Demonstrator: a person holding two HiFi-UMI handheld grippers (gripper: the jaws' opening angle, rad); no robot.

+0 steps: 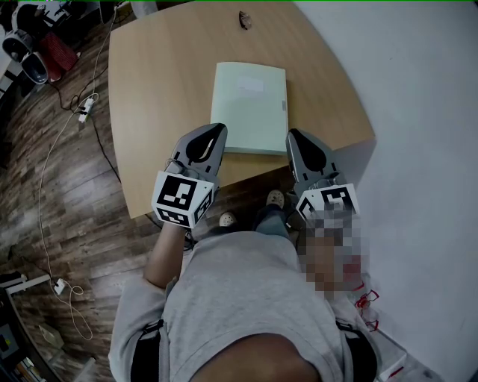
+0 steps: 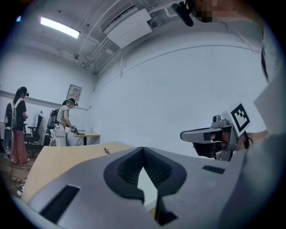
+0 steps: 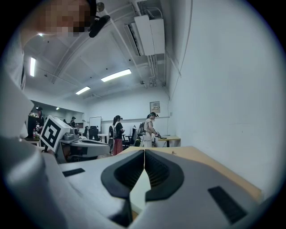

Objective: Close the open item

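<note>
A pale green book or folder [image 1: 250, 108] lies flat and closed on the wooden table [image 1: 164, 82], its near edge between my two grippers. My left gripper [image 1: 217, 128] hovers at the book's near left corner, jaws shut and empty. At the near right corner, my right gripper [image 1: 293, 135] is likewise shut with nothing held. In the left gripper view the jaws [image 2: 143, 150] meet at the tips, with a sliver of the pale book [image 2: 147, 188] below and the right gripper [image 2: 214, 134] off to the right. The right gripper view shows its jaws [image 3: 144, 152] closed, the book [image 3: 140, 190] beneath.
A small dark object [image 1: 244, 20] lies at the table's far edge. A white wall [image 1: 418, 112] runs along the right. Cables and a power strip [image 1: 84, 110] lie on the wooden floor at left. Several people [image 3: 117, 132] stand at desks far off.
</note>
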